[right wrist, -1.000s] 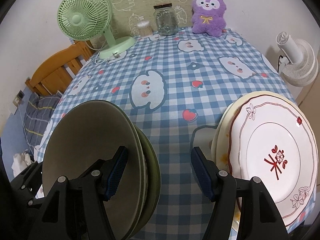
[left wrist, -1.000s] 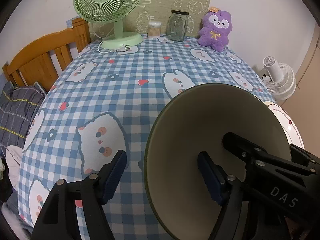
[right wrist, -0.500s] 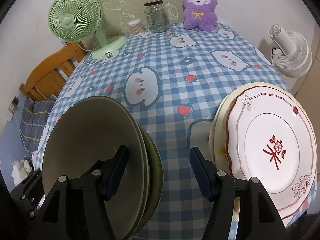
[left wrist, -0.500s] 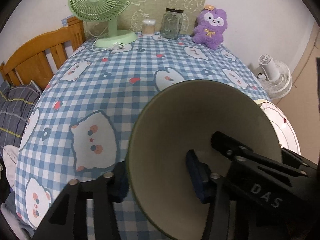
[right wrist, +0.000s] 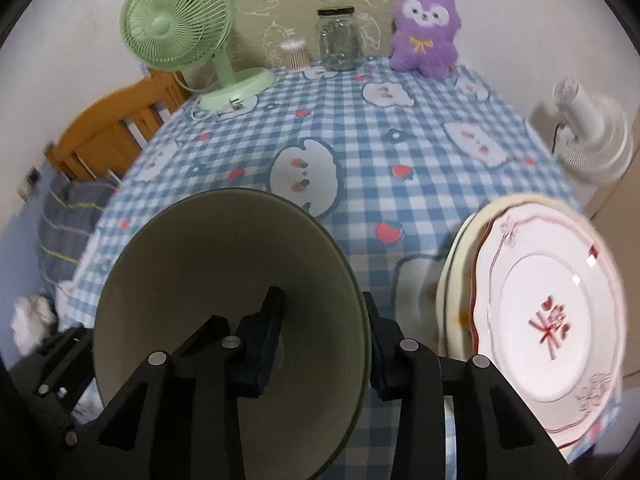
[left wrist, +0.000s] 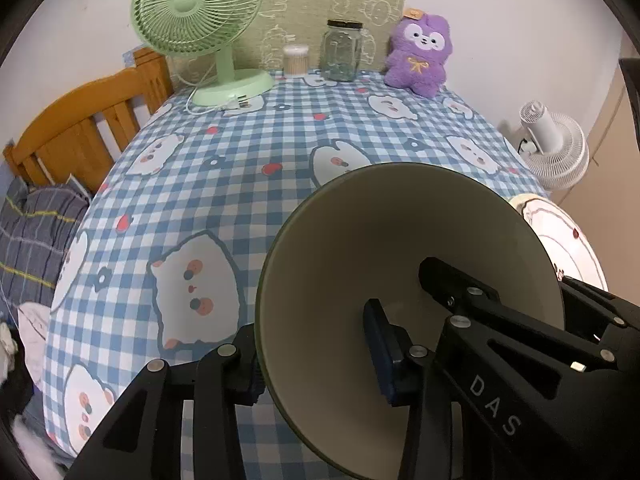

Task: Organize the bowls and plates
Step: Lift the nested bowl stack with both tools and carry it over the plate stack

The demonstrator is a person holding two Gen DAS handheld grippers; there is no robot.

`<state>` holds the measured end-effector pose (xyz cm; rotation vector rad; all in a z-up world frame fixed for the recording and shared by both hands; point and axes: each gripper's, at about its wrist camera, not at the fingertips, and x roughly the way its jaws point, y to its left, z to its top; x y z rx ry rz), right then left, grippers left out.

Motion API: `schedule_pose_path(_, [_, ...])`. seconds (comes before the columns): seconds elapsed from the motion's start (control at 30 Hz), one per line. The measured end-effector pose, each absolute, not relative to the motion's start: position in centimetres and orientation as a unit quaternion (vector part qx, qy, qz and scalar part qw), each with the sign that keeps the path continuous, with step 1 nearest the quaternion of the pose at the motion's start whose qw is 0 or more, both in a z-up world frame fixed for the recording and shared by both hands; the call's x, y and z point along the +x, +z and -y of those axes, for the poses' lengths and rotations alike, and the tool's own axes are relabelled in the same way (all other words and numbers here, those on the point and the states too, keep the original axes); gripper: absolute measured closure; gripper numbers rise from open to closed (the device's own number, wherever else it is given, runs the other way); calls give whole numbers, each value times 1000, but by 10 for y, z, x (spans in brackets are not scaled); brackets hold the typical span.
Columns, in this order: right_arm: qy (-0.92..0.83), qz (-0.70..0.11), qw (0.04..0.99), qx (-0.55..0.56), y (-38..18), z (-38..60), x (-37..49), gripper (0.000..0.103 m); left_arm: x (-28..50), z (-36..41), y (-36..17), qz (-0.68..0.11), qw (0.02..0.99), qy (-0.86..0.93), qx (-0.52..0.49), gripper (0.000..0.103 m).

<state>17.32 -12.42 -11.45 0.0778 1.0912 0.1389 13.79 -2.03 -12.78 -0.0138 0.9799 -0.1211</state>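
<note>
A large green bowl with a cream inside (left wrist: 380, 264) stands tilted on edge near the table's front. My left gripper (left wrist: 316, 356) is shut on its near rim, one pad inside, one outside. My right gripper (right wrist: 324, 340) also straddles the bowl's (right wrist: 208, 280) rim, with both pads close against the wall. A second bowl behind it is not visible now. White plates with red trim (right wrist: 548, 320) lie stacked at the front right; their edge shows in the left wrist view (left wrist: 568, 240).
At the table's back stand a green desk fan (left wrist: 200, 32), a cotton-swab tub (left wrist: 296, 60), a glass jar (left wrist: 342, 50) and a purple plush toy (left wrist: 420, 56). A wooden bed frame (left wrist: 80, 136) is at the left and a white fan (left wrist: 556, 144) at the right.
My left gripper closed on the bowl's rim. My right gripper moved left from the open gap onto the bowl's rim and narrowed around it.
</note>
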Motion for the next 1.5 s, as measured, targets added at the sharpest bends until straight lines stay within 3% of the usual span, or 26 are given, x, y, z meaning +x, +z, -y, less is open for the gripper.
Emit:
schedule_pose_path(0.6, [57, -519, 852, 39, -110, 127, 174, 61, 137, 22, -124, -466, 883, -54, -4, 64])
schedule_pose_path(1.5, [70, -485, 870, 49, -57, 165, 168, 61, 127, 61, -72, -433, 901, -37, -3, 64])
